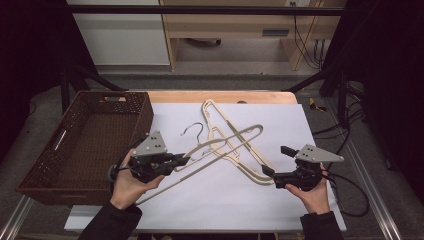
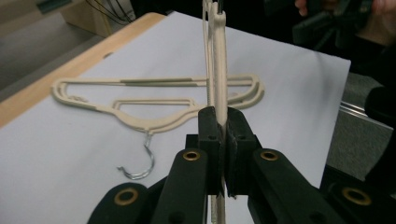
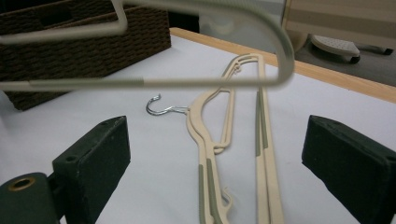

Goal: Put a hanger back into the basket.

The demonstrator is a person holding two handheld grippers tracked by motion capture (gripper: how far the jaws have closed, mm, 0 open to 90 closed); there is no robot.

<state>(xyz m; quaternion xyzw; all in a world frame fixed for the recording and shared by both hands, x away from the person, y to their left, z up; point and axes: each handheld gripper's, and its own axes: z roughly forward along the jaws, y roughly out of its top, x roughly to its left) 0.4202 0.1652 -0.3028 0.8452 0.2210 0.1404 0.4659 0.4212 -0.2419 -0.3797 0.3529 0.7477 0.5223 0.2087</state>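
Observation:
A beige hanger (image 1: 165, 186) is lifted off the table at a slant, and my left gripper (image 1: 180, 161) is shut on its bar. In the left gripper view the two jaws (image 2: 223, 135) pinch that bar edge-on. A second beige hanger (image 1: 216, 111) with a metal hook (image 1: 192, 130) lies flat on the white sheet (image 1: 225, 205), partly under the lifted one. My right gripper (image 1: 276, 161) is open at the right, near the lying hanger's lower end. In the right gripper view its jaws (image 3: 217, 140) stand wide apart with nothing gripped; the lying hanger (image 3: 261, 140) runs between them and the raised hanger (image 3: 187, 81) crosses overhead.
A brown woven basket (image 1: 145, 120) stands at the left edge of the table, next to the left hand. The wooden table edge (image 1: 220, 96) lies behind the sheet. Cables trail from both grippers, and black frame posts rise at the far corners.

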